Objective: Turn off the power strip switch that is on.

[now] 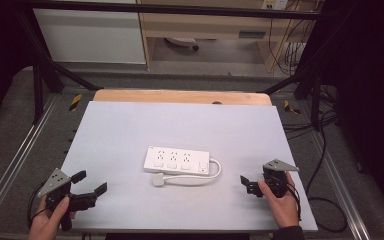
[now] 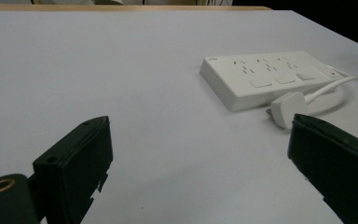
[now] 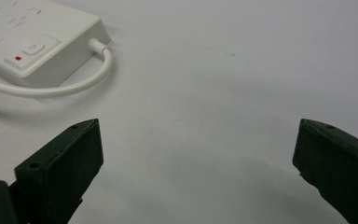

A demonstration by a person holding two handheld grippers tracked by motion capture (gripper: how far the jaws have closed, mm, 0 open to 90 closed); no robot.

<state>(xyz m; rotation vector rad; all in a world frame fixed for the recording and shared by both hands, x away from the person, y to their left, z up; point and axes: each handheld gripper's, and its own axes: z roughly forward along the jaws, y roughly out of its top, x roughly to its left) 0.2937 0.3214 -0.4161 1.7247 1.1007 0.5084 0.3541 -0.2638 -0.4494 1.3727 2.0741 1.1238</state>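
A white power strip (image 1: pixel 177 160) lies flat in the middle of the white table top (image 1: pixel 125 125). Its white cable (image 1: pixel 215 172) loops round the right end and ends in a white plug (image 1: pixel 159 180) lying just in front of the strip. My left gripper (image 1: pixel 91 181) is held near the front left corner, open and empty, its jaws pointing toward the strip. The left gripper view has the strip (image 2: pixel 265 77) and plug (image 2: pixel 286 108) ahead to the right of the open gripper (image 2: pixel 200 126). My right gripper (image 1: pixel 246 184) is open and empty at the front right. Its view shows the strip's switch end (image 3: pixel 32 37) and cable (image 3: pixel 74 84).
A wooden edge (image 1: pixel 180 96) runs along the back of the table. Black frame bars (image 1: pixel 40 80) stand at both sides, and loose cables (image 1: pixel 325 200) lie on the floor to the right. A pale cabinet (image 1: pixel 90 35) stands beyond.
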